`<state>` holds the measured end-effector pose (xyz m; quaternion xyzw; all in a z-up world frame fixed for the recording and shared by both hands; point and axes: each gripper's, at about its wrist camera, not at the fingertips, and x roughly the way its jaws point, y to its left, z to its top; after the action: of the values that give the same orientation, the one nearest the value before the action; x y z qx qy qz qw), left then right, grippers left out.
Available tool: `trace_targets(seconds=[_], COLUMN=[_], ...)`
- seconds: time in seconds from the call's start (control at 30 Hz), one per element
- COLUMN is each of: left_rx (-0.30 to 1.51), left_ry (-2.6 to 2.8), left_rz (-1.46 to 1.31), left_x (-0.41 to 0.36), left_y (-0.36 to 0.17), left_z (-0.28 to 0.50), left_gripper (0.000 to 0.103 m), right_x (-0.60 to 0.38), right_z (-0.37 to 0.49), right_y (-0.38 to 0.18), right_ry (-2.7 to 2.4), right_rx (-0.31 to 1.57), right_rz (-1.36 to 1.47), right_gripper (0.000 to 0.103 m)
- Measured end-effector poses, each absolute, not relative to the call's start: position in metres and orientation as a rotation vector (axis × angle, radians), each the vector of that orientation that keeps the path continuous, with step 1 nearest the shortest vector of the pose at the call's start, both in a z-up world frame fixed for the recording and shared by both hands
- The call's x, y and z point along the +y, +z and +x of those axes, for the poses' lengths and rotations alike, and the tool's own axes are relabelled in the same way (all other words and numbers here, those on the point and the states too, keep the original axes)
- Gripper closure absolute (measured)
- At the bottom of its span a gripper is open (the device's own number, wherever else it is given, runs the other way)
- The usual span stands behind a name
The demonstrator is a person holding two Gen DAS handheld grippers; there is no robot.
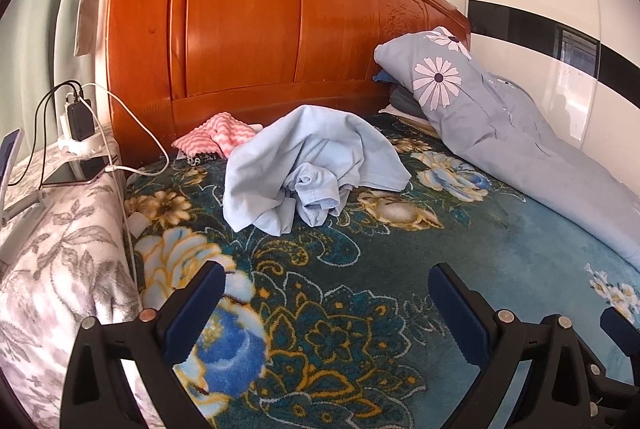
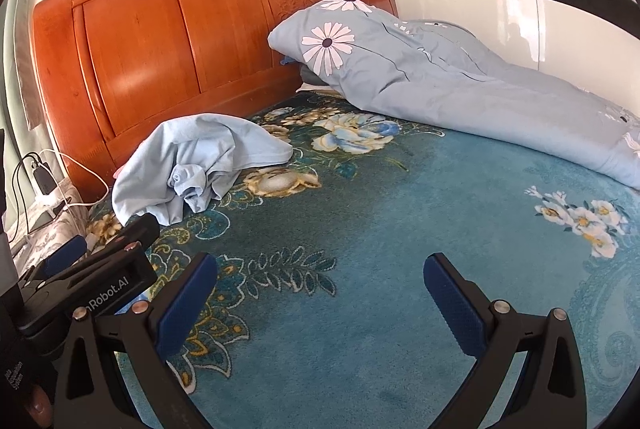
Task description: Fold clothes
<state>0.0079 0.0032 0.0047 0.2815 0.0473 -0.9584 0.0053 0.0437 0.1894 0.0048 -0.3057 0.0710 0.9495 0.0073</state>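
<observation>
A crumpled light blue garment (image 1: 312,165) lies in a heap on the floral teal bedspread (image 1: 360,309) near the wooden headboard; the right wrist view shows the garment (image 2: 200,165) at left centre. My left gripper (image 1: 326,279) hovers open over the bedspread, well short of the garment, nothing between its fingers. My right gripper (image 2: 320,269) is open too, over bare teal bedspread (image 2: 400,269), to the right of the garment. The left gripper's black body (image 2: 100,273) shows at the lower left of the right wrist view.
A pink striped cloth (image 1: 216,139) lies behind the garment by the orange headboard (image 1: 240,29). A grey-blue flowered quilt (image 1: 500,125) is bunched along the right side. At left, a covered side table (image 1: 60,229) carries chargers, cables and a phone (image 1: 76,169).
</observation>
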Motion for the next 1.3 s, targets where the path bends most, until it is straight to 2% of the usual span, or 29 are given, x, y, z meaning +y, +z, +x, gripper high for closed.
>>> trace_targets(seconds=[0.3, 0.47, 0.6, 0.7, 0.83, 0.97, 1.17, 1.23, 1.3], left_rx=[0.094, 0.114, 0.053, 0.063, 0.166, 0.245, 0.194, 0.211, 0.248], left_ry=[-3.005, -3.021, -3.018, -3.018, -3.009, -2.988, -2.907, -2.891, -2.875], left_rz=[0.786, 0.826, 0.791, 0.811, 0.892, 0.907, 0.946, 1.0, 1.066], left_x=[0.008, 0.005, 0.008, 0.006, -0.007, -0.026, -0.047, -0.052, -0.056], left_y=[0.007, 0.008, 0.012, 0.014, 0.012, 0.009, 0.002, -0.004, -0.011], left_z=[0.013, 0.011, 0.013, 0.013, 0.009, 0.007, -0.001, -0.006, -0.011], left_gripper=[0.0, 0.0, 0.0, 0.0, 0.0, 0.0, 0.0, 0.0, 0.0], right_x=[0.188, 0.189, 0.189, 0.189, 0.19, 0.186, 0.179, 0.15, 0.111], right_z=[0.043, 0.043, 0.044, 0.044, 0.044, 0.016, -0.027, -0.057, -0.086], right_y=[0.002, 0.003, 0.003, 0.003, 0.003, 0.016, 0.036, 0.06, 0.081], right_ry=[2.946, 2.953, 2.958, 2.961, 2.966, 3.036, 3.14, 3.23, 3.347], right_rx=[0.208, 0.218, 0.226, 0.231, 0.239, 0.282, 0.35, 0.311, 0.193], right_rz=[-0.969, -0.95, -0.935, -0.923, -0.908, -0.948, -1.009, -1.078, -1.18], right_gripper=[0.0, 0.0, 0.0, 0.0, 0.0, 0.0, 0.0, 0.0, 0.0])
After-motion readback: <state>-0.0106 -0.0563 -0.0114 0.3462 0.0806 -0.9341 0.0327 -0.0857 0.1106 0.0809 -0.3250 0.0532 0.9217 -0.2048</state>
